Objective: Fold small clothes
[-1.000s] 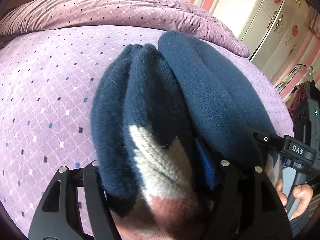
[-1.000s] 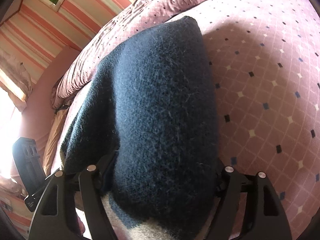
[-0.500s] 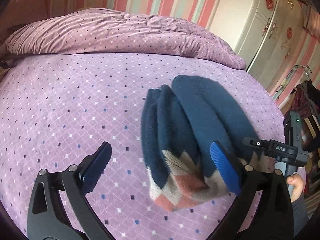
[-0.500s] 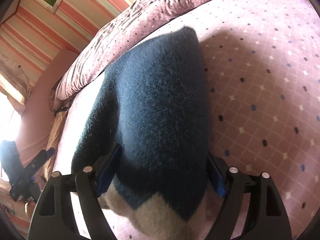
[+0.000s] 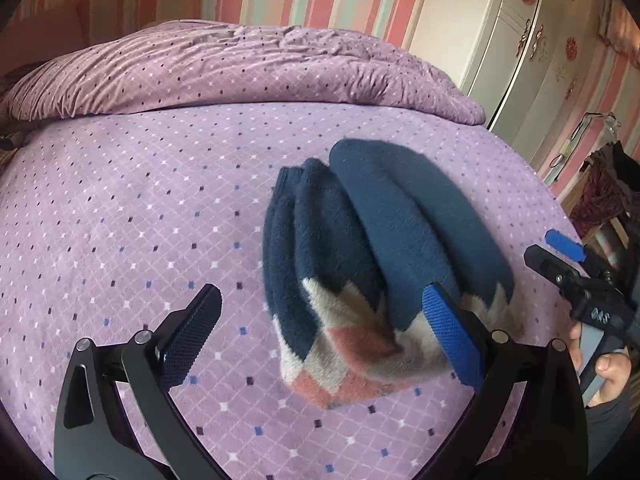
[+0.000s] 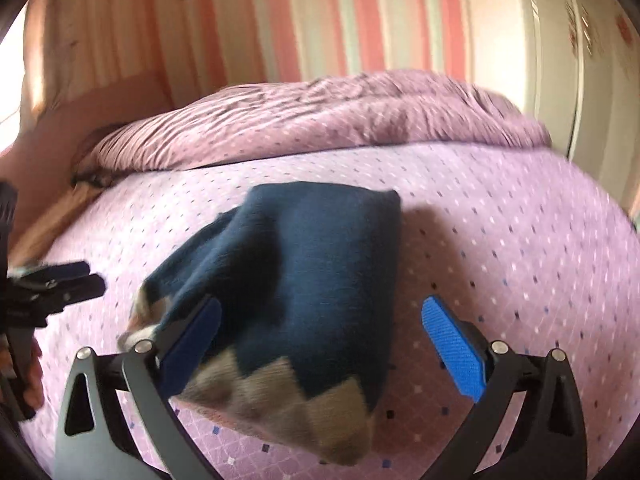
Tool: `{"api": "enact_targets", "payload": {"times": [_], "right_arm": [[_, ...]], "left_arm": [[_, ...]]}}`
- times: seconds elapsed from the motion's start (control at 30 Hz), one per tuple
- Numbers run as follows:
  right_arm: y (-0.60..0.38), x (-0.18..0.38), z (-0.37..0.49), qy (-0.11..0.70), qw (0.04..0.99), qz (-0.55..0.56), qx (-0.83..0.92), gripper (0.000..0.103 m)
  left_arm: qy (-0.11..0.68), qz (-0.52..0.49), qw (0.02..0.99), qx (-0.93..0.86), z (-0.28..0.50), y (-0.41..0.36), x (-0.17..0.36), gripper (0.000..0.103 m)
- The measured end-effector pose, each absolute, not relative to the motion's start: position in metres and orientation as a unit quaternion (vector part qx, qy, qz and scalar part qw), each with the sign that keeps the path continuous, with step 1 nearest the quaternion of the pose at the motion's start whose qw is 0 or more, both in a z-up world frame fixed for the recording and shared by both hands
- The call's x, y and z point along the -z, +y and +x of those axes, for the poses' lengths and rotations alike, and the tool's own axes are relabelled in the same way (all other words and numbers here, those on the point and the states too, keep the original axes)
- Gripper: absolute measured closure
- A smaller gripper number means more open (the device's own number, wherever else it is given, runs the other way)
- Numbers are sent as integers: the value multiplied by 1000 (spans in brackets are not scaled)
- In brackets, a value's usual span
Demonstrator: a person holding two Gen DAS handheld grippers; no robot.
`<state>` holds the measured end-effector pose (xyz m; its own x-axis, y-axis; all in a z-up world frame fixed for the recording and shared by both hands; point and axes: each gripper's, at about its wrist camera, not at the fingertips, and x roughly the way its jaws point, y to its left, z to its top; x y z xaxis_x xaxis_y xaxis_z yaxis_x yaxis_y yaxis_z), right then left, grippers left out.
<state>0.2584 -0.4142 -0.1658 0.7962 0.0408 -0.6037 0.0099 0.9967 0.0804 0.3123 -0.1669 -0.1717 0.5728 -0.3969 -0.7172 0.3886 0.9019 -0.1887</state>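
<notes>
Both grippers spread wide, holding nothing. Left gripper [image 5: 320, 332] hanging just above the bedspread [image 5: 132, 216], jaws apart, with the folded sweater [image 5: 372, 264] sitting between them but way closer to the right-hand blue pad [image 5: 452, 340], maybe touching, hard to say. Right gripper [image 6: 320, 344] also open, left pad [image 6: 188, 344] right against the sweater's [image 6: 304, 276] near edge, other pad well clear. Sweater lying bunched on the purple bed, navy part farther away, zigzag cream and pink hem nearest the tools. Rumpled duvet [image 5: 240, 68] behind, white wardrobe [image 5: 532, 52] off right.
</notes>
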Motion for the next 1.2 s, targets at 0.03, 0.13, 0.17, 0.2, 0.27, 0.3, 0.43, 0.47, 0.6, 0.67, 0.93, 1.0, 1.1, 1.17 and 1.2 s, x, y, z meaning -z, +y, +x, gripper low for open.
{"api": "enact_targets", "payload": {"times": [0.03, 0.13, 0.17, 0.2, 0.27, 0.3, 0.43, 0.47, 0.6, 0.67, 0.93, 1.0, 1.1, 1.17, 1.2], "right_arm": [[-404, 167, 257, 318, 948, 25, -12, 2], [-379, 172, 259, 319, 948, 4, -19, 2], [-372, 173, 258, 319, 948, 3, -24, 2], [-364, 175, 261, 319, 948, 2, -27, 2], [-351, 182, 271, 327, 945, -4, -29, 2], [-346, 185, 274, 333, 943, -6, -29, 2], [-331, 204, 282, 354, 935, -13, -30, 2], [-328, 210, 284, 365, 931, -12, -32, 2], [-318, 227, 286, 373, 927, -38, -22, 1], [-316, 230, 288, 376, 926, -35, -19, 1], [-323, 220, 289, 364, 931, -1, -14, 2], [-328, 210, 282, 353, 935, 24, -15, 2], [-331, 187, 266, 324, 945, 37, -10, 2], [-331, 171, 253, 311, 950, 38, -1, 2], [-330, 166, 246, 306, 951, 39, 5, 2]], "left_arm": [[404, -3, 888, 218, 311, -165, 172, 3], [401, -7, 892, 206, 305, -154, 175, 3], [403, -14, 892, 204, 303, -148, 175, 3], [403, -18, 892, 202, 301, -143, 175, 3], [403, -19, 893, 198, 299, -136, 175, 3], [402, -18, 894, 196, 298, -134, 175, 3], [399, -10, 897, 192, 295, -123, 173, 3], [398, -9, 897, 191, 294, -120, 173, 3], [397, -14, 899, 186, 293, -110, 173, 3], [397, -15, 899, 183, 293, -107, 173, 3], [398, -6, 901, 171, 287, -98, 170, 3], [402, -2, 900, 167, 286, -97, 168, 3], [405, -3, 899, 164, 282, -94, 163, 3], [403, -6, 901, 161, 275, -89, 157, 3], [401, -8, 902, 159, 271, -87, 155, 3]]}}
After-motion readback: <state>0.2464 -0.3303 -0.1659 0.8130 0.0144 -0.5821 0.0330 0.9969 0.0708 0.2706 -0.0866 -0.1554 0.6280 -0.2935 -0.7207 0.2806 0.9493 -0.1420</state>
